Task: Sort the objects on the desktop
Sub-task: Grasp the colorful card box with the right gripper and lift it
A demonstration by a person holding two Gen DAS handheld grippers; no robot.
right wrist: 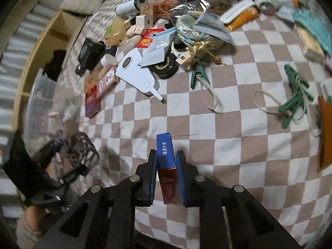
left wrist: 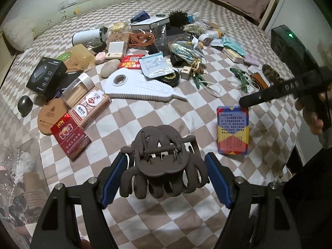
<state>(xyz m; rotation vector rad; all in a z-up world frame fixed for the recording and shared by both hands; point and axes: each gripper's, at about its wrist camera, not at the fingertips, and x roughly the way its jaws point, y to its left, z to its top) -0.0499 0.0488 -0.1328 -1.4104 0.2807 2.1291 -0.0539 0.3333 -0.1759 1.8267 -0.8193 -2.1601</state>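
My left gripper [left wrist: 166, 161] is shut on a dark brown hair claw clip [left wrist: 164, 164] and holds it above the checkered cloth [left wrist: 145, 116]. My right gripper [right wrist: 166, 155] is shut on a blue and red card box [right wrist: 166, 161], held edge-up between the blue pads. In the left wrist view the same box [left wrist: 232, 129] stands at the right under the right gripper's black fingers [left wrist: 269, 95]. In the right wrist view the left gripper with the clip [right wrist: 81, 151] is at the lower left, blurred.
A clutter of objects fills the far half of the cloth: a white key-shaped board [left wrist: 143, 87], red cigarette packs [left wrist: 70, 134], a black box [left wrist: 46, 76], a white bottle [left wrist: 87, 36], green clothes pegs [right wrist: 294, 97], an orange cable [left wrist: 141, 38]. A clear container [right wrist: 47, 103] stands at the left.
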